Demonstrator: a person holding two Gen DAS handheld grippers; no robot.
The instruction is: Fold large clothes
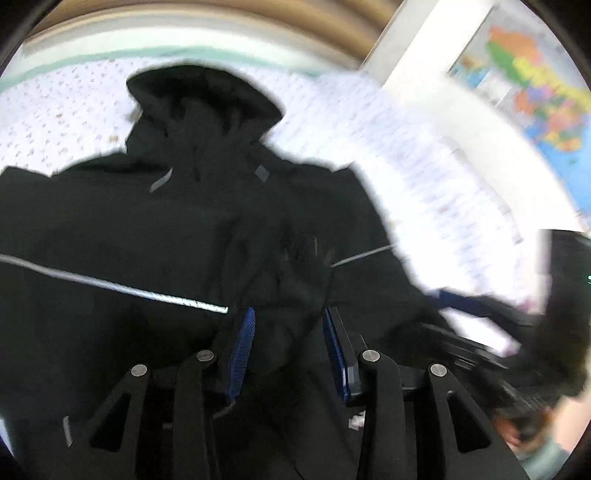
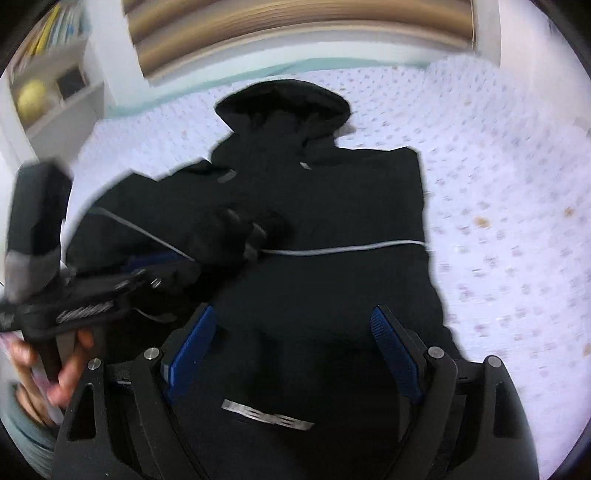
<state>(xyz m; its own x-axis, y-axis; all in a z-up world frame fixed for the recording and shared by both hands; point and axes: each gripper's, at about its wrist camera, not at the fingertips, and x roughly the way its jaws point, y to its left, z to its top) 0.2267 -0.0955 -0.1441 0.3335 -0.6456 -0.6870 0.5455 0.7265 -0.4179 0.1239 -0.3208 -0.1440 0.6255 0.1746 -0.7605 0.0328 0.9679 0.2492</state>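
Observation:
A black hooded jacket [image 1: 155, 229] with thin reflective stripes lies on a white patterned bedspread [image 1: 62, 110], hood at the far end. My left gripper [image 1: 288, 325] has black jacket cloth bunched between its blue pads, which stand a moderate gap apart. In the right wrist view the jacket [image 2: 332, 206] lies mostly flat with one sleeve folded over its middle. My right gripper [image 2: 291, 325] is open above the jacket's lower part, holding nothing. The left gripper [image 2: 92, 291] shows at the left of that view, held by a hand.
The bedspread [image 2: 498, 221] spreads to the right of the jacket. A wooden headboard [image 2: 295, 33] stands beyond the bed. A white shelf unit [image 2: 55, 85] stands at the far left. A coloured map [image 1: 535, 81] hangs on the wall. The other gripper [image 1: 498, 332] shows at the right.

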